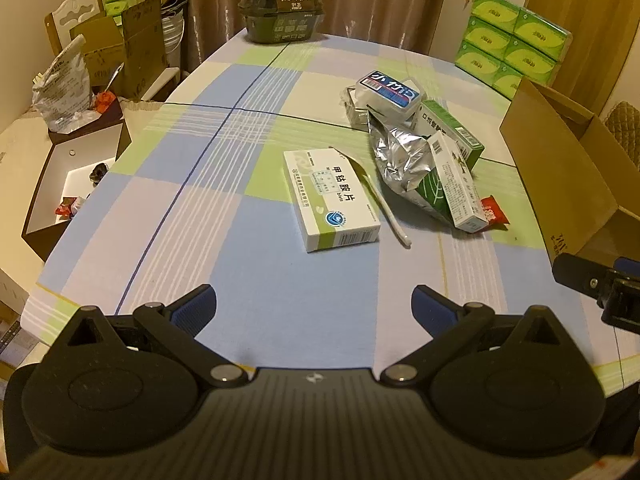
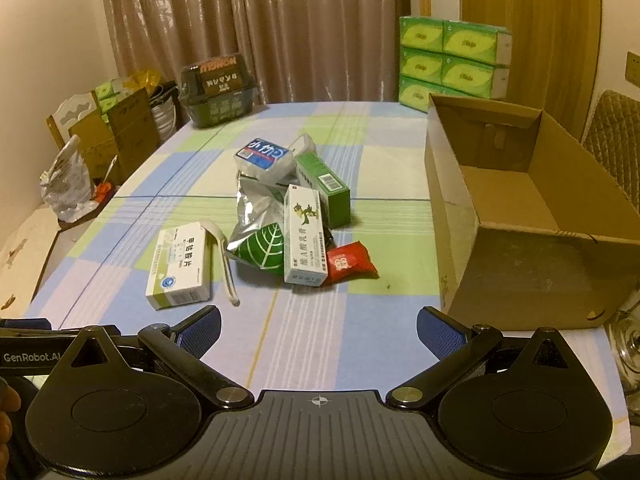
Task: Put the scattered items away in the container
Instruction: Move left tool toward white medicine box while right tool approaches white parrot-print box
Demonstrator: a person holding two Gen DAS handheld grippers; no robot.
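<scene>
An open cardboard box (image 2: 516, 216) (image 1: 560, 172) stands empty on the table's right side. Scattered mid-table lie a white-green medicine box (image 1: 332, 200) (image 2: 180, 264), a white spoon (image 1: 390, 210) (image 2: 226, 264), a silver foil leaf pouch (image 1: 404, 160) (image 2: 256, 224), a white ointment box (image 2: 304, 236) (image 1: 456, 188), a green box (image 2: 324, 188) (image 1: 452, 132), a red sachet (image 2: 350, 265) (image 1: 494, 210) and a blue-labelled white case (image 2: 264, 158) (image 1: 390, 92). My left gripper (image 1: 314, 308) is open near the front edge, short of the medicine box. My right gripper (image 2: 318, 334) is open, also holding nothing.
A checked cloth (image 2: 304, 344) covers the table. A dark packaged tub (image 1: 280, 8) (image 2: 218, 88) stands at the far end, green tissue packs (image 2: 452, 62) (image 1: 512, 44) at the far right. A side table with bags and boxes (image 1: 80, 80) stands to the left. A glass (image 2: 628, 344) sits by the box.
</scene>
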